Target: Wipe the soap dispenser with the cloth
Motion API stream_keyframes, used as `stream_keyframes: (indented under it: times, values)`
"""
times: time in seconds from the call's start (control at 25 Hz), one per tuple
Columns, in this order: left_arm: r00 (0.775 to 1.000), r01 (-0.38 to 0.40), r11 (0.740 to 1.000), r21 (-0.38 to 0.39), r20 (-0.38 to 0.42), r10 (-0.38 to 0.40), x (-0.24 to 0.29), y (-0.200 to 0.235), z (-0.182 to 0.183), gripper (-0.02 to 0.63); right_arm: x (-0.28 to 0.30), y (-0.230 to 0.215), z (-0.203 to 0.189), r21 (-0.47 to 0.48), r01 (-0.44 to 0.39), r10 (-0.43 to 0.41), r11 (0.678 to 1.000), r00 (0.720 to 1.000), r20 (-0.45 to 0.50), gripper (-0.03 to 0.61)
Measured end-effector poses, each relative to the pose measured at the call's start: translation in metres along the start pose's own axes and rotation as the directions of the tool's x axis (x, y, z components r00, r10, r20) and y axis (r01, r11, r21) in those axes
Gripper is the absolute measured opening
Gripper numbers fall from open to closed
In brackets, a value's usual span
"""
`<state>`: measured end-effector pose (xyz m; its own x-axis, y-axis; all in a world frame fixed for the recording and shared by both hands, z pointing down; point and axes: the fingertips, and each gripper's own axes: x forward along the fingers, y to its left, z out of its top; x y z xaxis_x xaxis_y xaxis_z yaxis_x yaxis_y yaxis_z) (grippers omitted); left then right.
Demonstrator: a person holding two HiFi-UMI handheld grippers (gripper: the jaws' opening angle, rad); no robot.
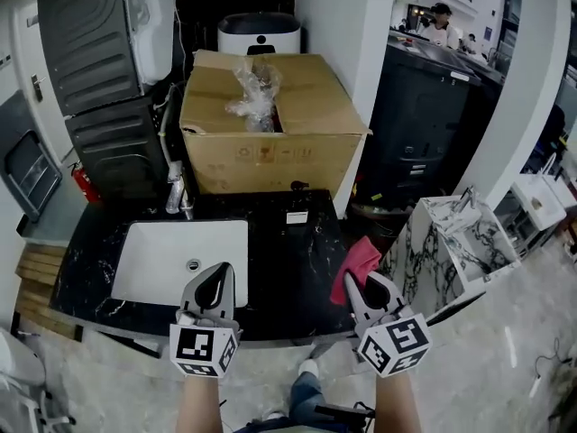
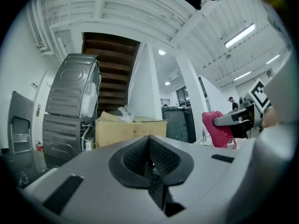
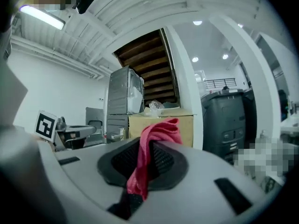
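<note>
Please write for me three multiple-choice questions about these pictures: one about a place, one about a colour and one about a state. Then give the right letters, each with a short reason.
1. Where is the white rectangular sink basin?
A. set into the black stone counter, in front of the left tongs
B. on a chair
C. inside a drawer

2. What colour is the crumpled fabric cloth?
A. blue
B. pink-red
C. white

3. In what state are the right tongs?
A. wide open
B. shut on nothing
C. shut on the cloth

Answers:
1 A: the head view shows the basin sunk into the counter.
2 B: both gripper views show the cloth as pink-red.
3 C: the right gripper view shows the cloth pinched between the pads.
</note>
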<state>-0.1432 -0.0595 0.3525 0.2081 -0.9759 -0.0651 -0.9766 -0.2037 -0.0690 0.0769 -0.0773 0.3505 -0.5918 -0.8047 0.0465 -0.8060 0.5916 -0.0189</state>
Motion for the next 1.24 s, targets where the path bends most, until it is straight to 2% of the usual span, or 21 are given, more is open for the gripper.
stream_keyframes:
  times: [0.24,0.56,0.92,1.24]
  values:
    - [0.999,0.016,1.0,-0.021,0.05,-0.015,-0.041,-0.005,0.019,0.012,-0.041,0.029,0.021,-0.053,0.08,-0.079,0.995,0.997,0.027,0.046]
    - [0.995,0.0,1.0,0.013,0.102,-0.001,-0.058,-0.004,0.041,0.014,-0.057,0.034,0.027,-0.062,0.136,-0.134,0.989,0.99,0.033,0.044]
    - [0.992,-0.013,1.0,0.015,0.125,0.011,-0.051,-0.006,0.052,0.014,-0.057,0.028,0.044,-0.102,0.126,-0.122,0.987,0.992,0.04,0.046]
    - [0.989,0.0,0.999,0.053,0.151,-0.008,-0.046,-0.016,0.071,0.014,-0.06,0.02,0.059,-0.109,0.13,-0.122,0.986,0.99,0.077,0.046]
